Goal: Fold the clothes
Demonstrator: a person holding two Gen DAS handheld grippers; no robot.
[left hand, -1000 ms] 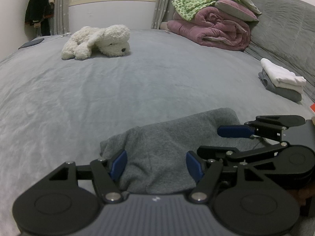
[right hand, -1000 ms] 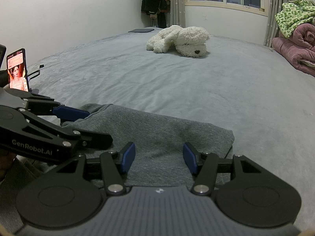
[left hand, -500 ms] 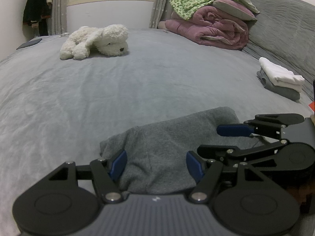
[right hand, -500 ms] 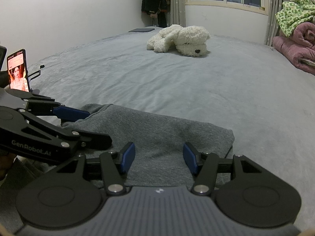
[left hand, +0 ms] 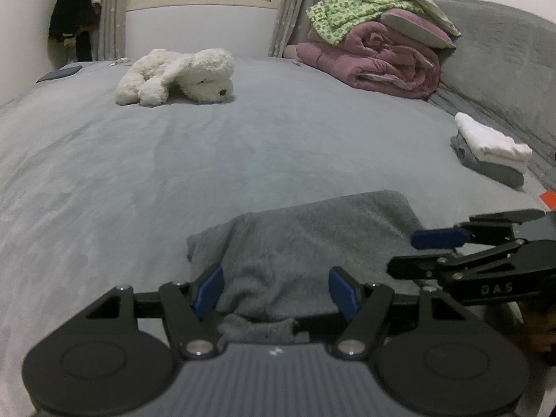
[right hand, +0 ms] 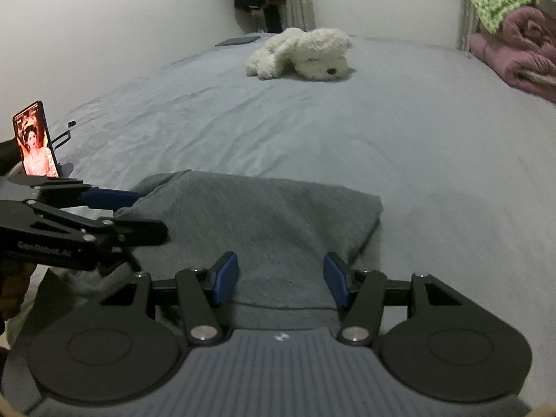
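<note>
Two grippers, left gripper [left hand: 276,290] and right gripper [right hand: 280,279], hover side by side with jaws open, gripping nothing. Directly ahead lies the folded grey sweater [right hand: 257,219] at the bed's [right hand: 347,128] near edge, its long axis crosswise, equally near both.

The folded sweater [left hand: 305,239] is heather grey on a paler grey bed [left hand: 243,160]. The left gripper [left hand: 276,290] and the right gripper [right hand: 280,279] are black with blue pads. A cream-white plush dog [left hand: 177,76] has a dark nose. The rolled quilt [left hand: 378,62] is dusty mauve, under a green-and-white checked blanket [left hand: 344,10]. A white folded garment [left hand: 490,140] lies on a grey one [left hand: 493,168]. The phone [right hand: 34,139] screen glows pink and orange.
</note>
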